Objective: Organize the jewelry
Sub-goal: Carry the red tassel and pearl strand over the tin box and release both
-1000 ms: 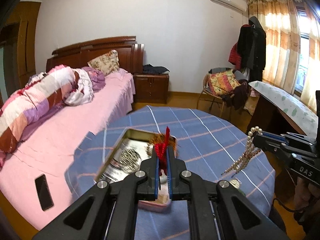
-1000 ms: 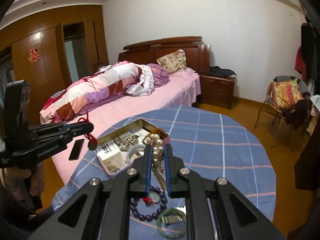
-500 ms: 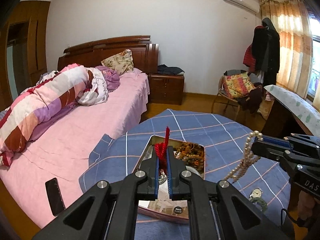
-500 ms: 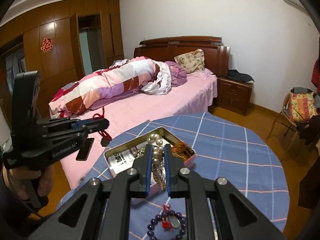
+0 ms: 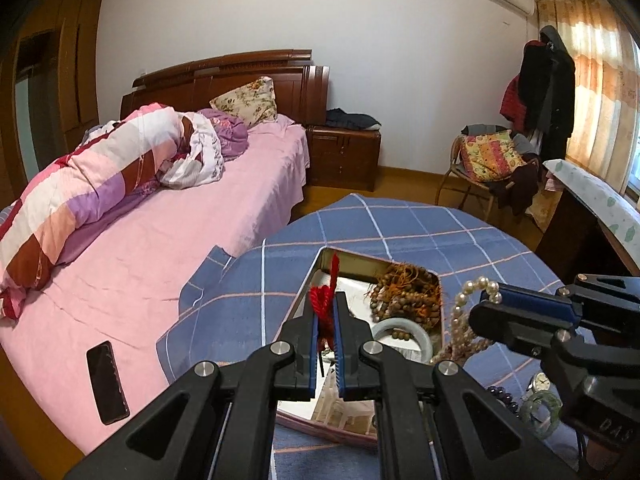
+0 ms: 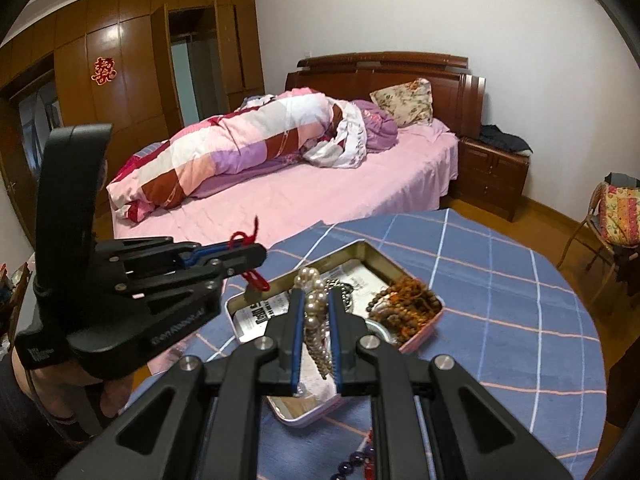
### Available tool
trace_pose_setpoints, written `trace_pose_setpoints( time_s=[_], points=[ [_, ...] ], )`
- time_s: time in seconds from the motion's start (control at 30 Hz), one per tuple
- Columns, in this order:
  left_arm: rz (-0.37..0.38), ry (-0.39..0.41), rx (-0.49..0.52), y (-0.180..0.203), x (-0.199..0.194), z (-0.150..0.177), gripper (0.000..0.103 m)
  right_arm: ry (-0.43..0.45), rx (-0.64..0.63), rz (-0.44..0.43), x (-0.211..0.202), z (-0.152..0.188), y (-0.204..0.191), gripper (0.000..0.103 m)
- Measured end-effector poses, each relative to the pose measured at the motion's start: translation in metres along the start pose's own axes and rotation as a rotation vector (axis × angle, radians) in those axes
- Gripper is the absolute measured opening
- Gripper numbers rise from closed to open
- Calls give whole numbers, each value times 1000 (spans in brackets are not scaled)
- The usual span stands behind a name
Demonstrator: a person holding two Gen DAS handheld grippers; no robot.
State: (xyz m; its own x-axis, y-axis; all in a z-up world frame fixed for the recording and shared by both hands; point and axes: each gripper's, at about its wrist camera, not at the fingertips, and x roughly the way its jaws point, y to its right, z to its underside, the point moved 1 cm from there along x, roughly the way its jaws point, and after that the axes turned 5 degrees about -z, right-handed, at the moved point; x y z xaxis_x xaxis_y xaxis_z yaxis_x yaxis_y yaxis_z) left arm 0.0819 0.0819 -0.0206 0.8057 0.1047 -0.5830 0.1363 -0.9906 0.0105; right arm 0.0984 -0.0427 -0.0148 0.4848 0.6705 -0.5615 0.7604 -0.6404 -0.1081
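Observation:
My left gripper (image 5: 327, 312) is shut on a red knotted cord (image 5: 322, 295), which hangs over the near left part of an open metal tin (image 5: 352, 258). My right gripper (image 6: 316, 300) is shut on a pearl necklace (image 6: 310, 280) whose strands dangle over the tin's (image 6: 424, 338) near end. In the tin lie brown bead bracelets (image 5: 404, 296) and a pale bangle (image 5: 404, 330). In the right wrist view the left gripper (image 6: 256, 254) shows at left with the cord (image 6: 244, 236). In the left wrist view the right gripper (image 5: 482, 304) shows at right with the pearls (image 5: 468, 292).
The tin sits on a round table under a blue checked cloth (image 5: 440, 232). Near the front lie a green bangle (image 5: 542, 406), a watch (image 5: 540, 380) and purple beads (image 6: 354, 460). A pink bed (image 5: 160, 260) with a phone (image 5: 107, 380) adjoins the table's left.
Both grippers have moved in over the tin, which now lies closer beneath the fingertips. Each still holds its piece.

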Motion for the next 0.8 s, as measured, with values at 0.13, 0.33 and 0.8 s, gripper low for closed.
trace_pose_setpoints(
  time_s=[0.13,0.33,0.8],
  points=[
    [-5,-15,1,-1,5,3,5,-20,8,-4,10,2,-2,14],
    [-7,-34,4,-1,10,9,5,-46,20,-7,22,7,-2,14],
    [-20,-63,9,0,23,16,5,-86,45,-8,35,16,4,14]
  ],
)
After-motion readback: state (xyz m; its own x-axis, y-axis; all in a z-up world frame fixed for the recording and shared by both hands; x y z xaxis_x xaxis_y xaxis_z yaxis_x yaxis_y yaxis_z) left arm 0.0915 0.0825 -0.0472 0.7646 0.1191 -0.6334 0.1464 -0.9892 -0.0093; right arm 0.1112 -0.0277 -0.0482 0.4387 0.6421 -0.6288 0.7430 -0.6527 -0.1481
